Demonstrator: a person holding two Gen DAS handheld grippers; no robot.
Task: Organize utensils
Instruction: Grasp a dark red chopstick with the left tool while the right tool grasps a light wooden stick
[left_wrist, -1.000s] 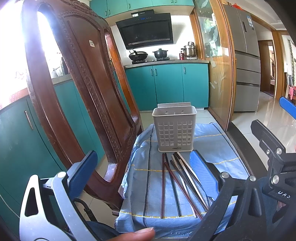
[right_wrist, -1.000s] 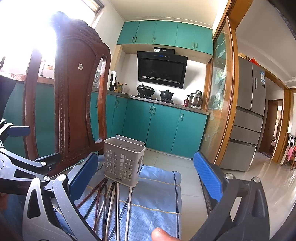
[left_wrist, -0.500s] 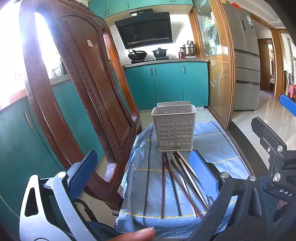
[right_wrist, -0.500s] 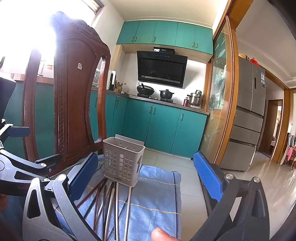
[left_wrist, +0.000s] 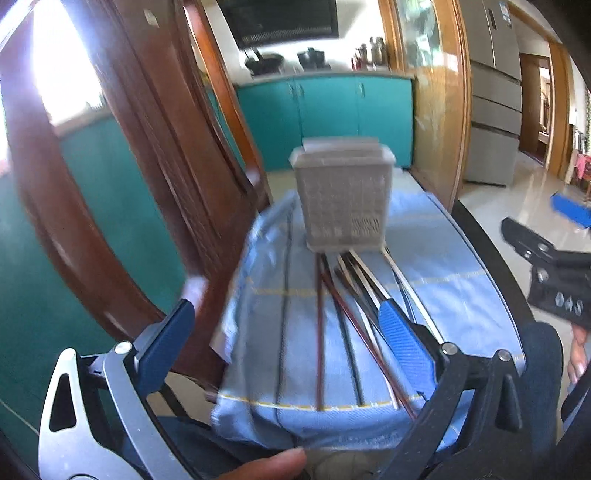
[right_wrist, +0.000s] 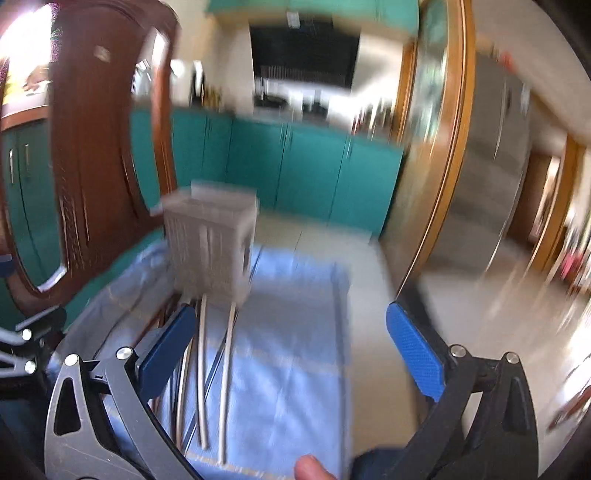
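Your left gripper (left_wrist: 284, 347) hangs low over the near end of the blue cloth (left_wrist: 443, 295), its blue-padded fingers (left_wrist: 404, 345) spread wide with nothing between them. The right pad overlaps the fan of chopsticks (left_wrist: 347, 295) in that view; whether it touches them you cannot tell. The left pad sits off the cloth's left edge, in front of the wooden chair (left_wrist: 155, 155).

The chopsticks lie flat on the cloth in a loose fan. Their far tips gather just in front of the grey basket (left_wrist: 343, 195) and their near ends spread toward you. Dark red-brown, black and pale ones are mixed together, and some cross. The basket stands upright at the far end of the cloth. What is inside it cannot be seen from here.

Your right gripper (right_wrist: 291, 354) is also wide open and holds nothing. In its view, which is heavily blurred, its left pad (right_wrist: 166, 350) overlaps the chopsticks (right_wrist: 201, 376), while its right pad is out past the cloth's (right_wrist: 295, 350) right edge, over the pale floor. The basket (right_wrist: 210, 243) is ahead and to the left, beside the chair (right_wrist: 99, 147).

From the left camera, part of your right gripper (left_wrist: 546, 266) shows at the right edge. A fingertip shows at the bottom of each view.
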